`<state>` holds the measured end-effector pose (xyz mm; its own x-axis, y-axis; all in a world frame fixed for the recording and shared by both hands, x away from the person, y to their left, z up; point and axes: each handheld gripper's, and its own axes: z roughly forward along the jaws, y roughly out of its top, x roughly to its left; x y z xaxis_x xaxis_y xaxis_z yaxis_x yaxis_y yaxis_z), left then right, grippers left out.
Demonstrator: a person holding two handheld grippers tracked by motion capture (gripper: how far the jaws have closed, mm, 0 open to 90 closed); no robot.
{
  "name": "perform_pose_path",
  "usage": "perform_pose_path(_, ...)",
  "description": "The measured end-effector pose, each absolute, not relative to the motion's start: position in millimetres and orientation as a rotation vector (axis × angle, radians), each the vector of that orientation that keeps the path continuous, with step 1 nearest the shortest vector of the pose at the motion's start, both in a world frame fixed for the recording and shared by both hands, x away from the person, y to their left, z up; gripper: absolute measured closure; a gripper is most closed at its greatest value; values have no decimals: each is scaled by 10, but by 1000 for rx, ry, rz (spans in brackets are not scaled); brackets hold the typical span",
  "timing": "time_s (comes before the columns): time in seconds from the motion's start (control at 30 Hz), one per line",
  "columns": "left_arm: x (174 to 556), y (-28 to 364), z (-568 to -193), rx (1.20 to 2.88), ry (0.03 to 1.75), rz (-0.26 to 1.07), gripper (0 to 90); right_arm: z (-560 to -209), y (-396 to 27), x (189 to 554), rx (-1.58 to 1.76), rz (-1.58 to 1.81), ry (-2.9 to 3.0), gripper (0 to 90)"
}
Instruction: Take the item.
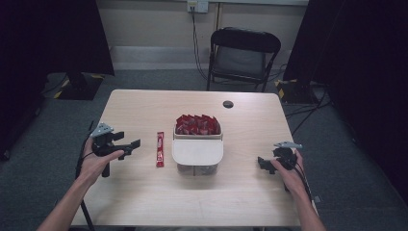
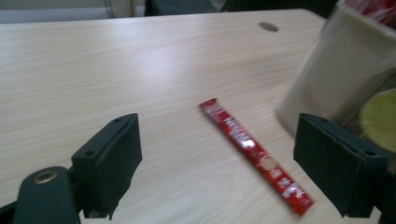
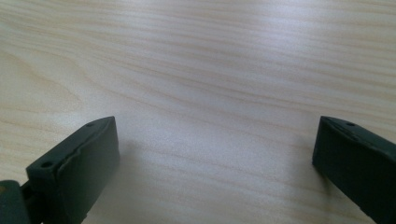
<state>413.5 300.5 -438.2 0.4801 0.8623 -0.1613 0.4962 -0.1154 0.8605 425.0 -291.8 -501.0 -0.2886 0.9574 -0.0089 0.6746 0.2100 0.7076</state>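
the red sachet [image 1: 159, 149] lies flat on the table [image 1: 144, 192], long and thin, just to the left of the box [image 1: 197, 155] and apart from it. from the left gripper view the red sachet [image 2: 254, 154] runs slantwise across the wood, its near end low between the two black pads and closer to the right-hand one; nothing touches it. its white lettering is blurred there and i can't read it. the left gripper [image 1: 130, 147] sits near the sachet on its left side, pointing toward it, jaws spread wide with only bare wood and the sachet's end between them.

the box holds a crowd of red packets [image 1: 197, 124] in its far half; a pale lid or flap covers the near half, so what lies under that is hidden. in the left gripper view the box [image 2: 341, 79] is cut off at the right edge, and a yellow-green blur by the right pad is too soft to name.

the right gripper [image 1: 265, 164] rests well apart on the far side of the box, jaws spread, over bare table [image 3: 210, 93]. a small dark disc [image 1: 228, 104] sits near the far edge of the table, and a black chair [image 1: 243, 57] stands beyond it.
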Motion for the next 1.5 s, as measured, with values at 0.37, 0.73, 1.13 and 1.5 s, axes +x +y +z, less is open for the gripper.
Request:
perform_pose_path(0.37,4210,3191,-4550,1807,1262,515,160,-5010,-2918,4250,1510,838,2041,1)
perform_pose_path(0.73,4282,3285,-4769,1861,1344,520,152,-5010,-2917,4249,1510,838,2041,0)
perform_pose_path(1.13,4352,3330,-4963,1945,1412,581,153,-5010,-2917,4248,1511,838,2041,0)
perform_pose_path(1.5,4376,3349,-5017,1955,1379,587,140,-5010,-2914,4244,1513,837,2038,1)
